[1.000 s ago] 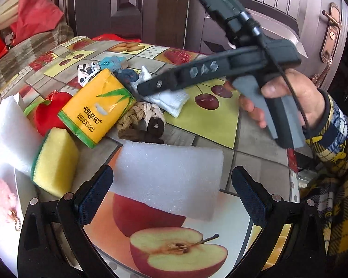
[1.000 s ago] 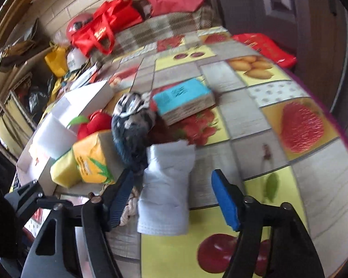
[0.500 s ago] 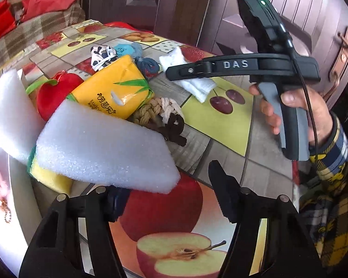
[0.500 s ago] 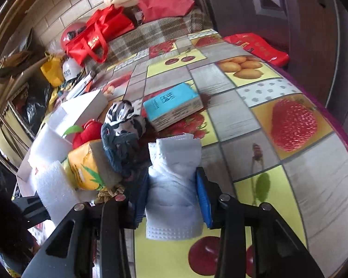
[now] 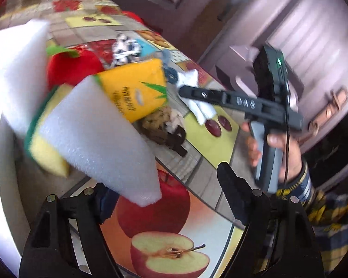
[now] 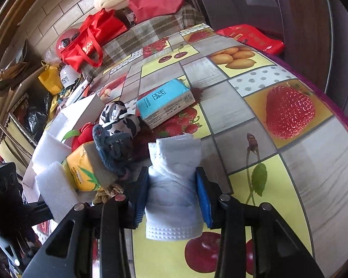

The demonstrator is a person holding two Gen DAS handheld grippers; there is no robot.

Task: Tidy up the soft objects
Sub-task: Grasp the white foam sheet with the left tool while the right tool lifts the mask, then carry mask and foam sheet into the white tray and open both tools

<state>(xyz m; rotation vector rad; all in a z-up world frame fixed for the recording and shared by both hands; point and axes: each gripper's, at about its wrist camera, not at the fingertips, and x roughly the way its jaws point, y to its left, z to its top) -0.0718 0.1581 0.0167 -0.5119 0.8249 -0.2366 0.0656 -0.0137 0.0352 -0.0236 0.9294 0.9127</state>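
My left gripper holds a white foam block lifted above the table and tilted up to the left; the block hides the left pad, and the right pad stands apart from it. My right gripper is shut on a folded white cloth, its blue pads pressed on both sides. The cloth and right gripper also show in the left wrist view. Beside them lie a yellow tissue pack, a yellow-green sponge, a braided rope toy, a red plush apple and a blue tissue pack.
The fruit-print table curves away at right. A white box stands at the left with another foam slab. A dark knotted cloth and a black-and-white cloth lie near the white cloth. Red bags lie behind.
My left gripper has lifted the foam block off the table and swung it up and left. My right gripper has closed on the white cloth.
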